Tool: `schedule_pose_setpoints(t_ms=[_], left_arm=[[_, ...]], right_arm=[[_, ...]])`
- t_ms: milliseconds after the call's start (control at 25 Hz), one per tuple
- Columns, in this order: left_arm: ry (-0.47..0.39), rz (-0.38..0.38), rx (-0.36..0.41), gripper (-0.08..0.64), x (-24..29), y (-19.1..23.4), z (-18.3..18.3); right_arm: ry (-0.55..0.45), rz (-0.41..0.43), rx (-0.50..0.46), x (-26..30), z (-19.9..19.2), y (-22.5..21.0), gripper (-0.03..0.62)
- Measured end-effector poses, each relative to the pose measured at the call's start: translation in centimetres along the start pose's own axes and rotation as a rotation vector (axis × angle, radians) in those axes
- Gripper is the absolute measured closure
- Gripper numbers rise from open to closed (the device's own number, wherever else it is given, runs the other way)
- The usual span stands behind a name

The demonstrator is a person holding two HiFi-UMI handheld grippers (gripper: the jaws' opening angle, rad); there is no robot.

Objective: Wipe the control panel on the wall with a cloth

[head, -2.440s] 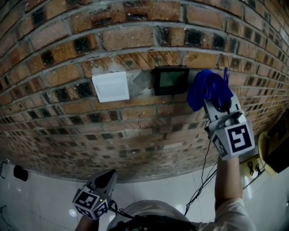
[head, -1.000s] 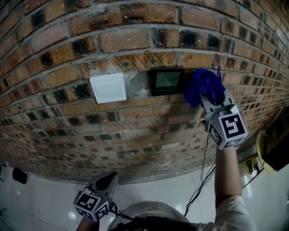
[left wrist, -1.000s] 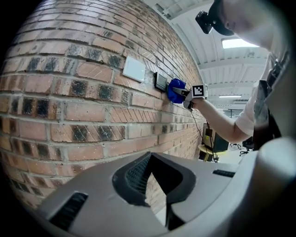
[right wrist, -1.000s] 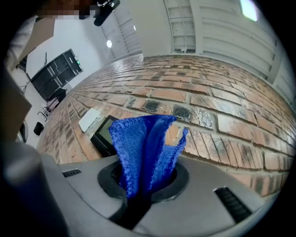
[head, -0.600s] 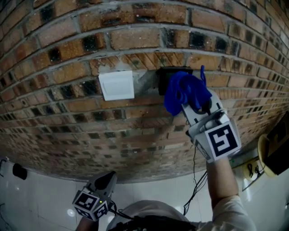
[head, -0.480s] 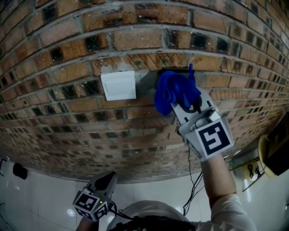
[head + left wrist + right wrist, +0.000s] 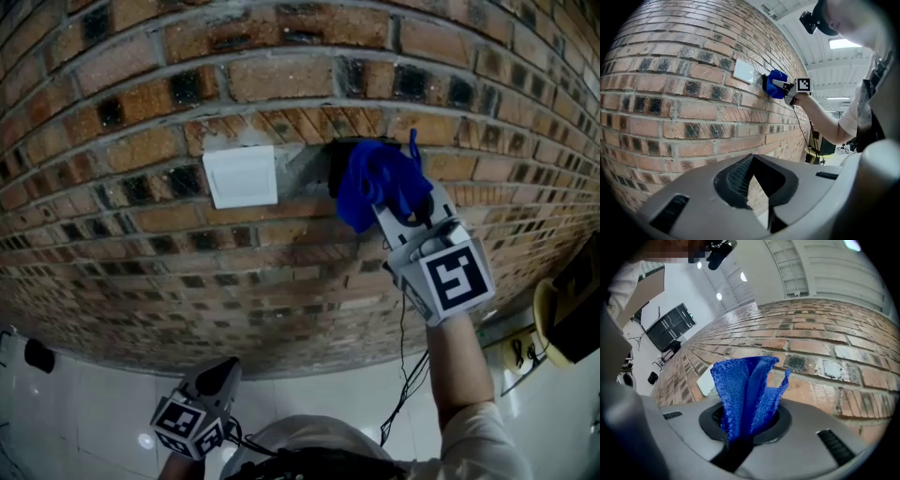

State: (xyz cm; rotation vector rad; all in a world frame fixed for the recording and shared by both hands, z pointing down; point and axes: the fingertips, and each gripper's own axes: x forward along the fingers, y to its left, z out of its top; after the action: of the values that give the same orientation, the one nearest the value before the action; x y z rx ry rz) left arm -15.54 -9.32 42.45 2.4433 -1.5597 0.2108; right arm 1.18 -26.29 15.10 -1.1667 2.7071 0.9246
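Note:
On the brick wall, a black control panel [image 7: 335, 165] shows only its left edge; the rest is under a bunched blue cloth [image 7: 373, 184]. My right gripper [image 7: 401, 204] is shut on that cloth and presses it against the panel. In the right gripper view the blue cloth [image 7: 746, 392] stands up between the jaws and hides the panel. My left gripper [image 7: 221, 375] hangs low near the floor, shut and holding nothing. From the left gripper view [image 7: 757, 190], the blue cloth [image 7: 774, 84] is far up the wall.
A white switch plate [image 7: 241, 176] sits just left of the panel. A black cable [image 7: 405, 370] hangs down the wall under my right arm. A yellow object [image 7: 561, 323] lies at the right edge, a small black one [image 7: 40, 357] on the white floor.
The right gripper carried the cloth from right of the panel leftward over it, then in the last half second slid back a little to the right. The left gripper stayed still.

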Motion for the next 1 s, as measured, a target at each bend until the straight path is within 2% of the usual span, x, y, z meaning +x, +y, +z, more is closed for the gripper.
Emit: schedule_pose_setpoints(t_ms=[360,480,640,760,880,1000], left_arm=[[0.012,-0.036,0.024,0.558,1.6,-1.4,0.2],[0.021,-0.039,0.025,0.558,1.7,-1.5,0.0],[0.024,-0.032,0.028,0.558,1.5,-1.2,-0.4],[0.015,-0.029,0.014,0.559,1.3,-1.0,-0.1],[0.017,-0.023,0.017,0.558,1.0,-0.5,-0.3],[0.014,-0.015,0.028,0.558,0.5,0.0,-0.5]], right_arm=[[0.074,-0.171,-0.02,-4.3,-3.1,-7.5,0.503],[0.097,-0.186,-0.031,-4.2,-4.3,-8.4,0.502],[0.094,-0.19,-0.025,-4.3,-3.9,-8.0,0.503],[0.062,-0.17,-0.058,-4.2,-1.6,-5.9,0.503],[0.013,-0.089,-0.038,-3.0,0.8,-2.1,0.503],[0.005,-0.007,-0.026,-0.9,1.4,1.4,0.503]])
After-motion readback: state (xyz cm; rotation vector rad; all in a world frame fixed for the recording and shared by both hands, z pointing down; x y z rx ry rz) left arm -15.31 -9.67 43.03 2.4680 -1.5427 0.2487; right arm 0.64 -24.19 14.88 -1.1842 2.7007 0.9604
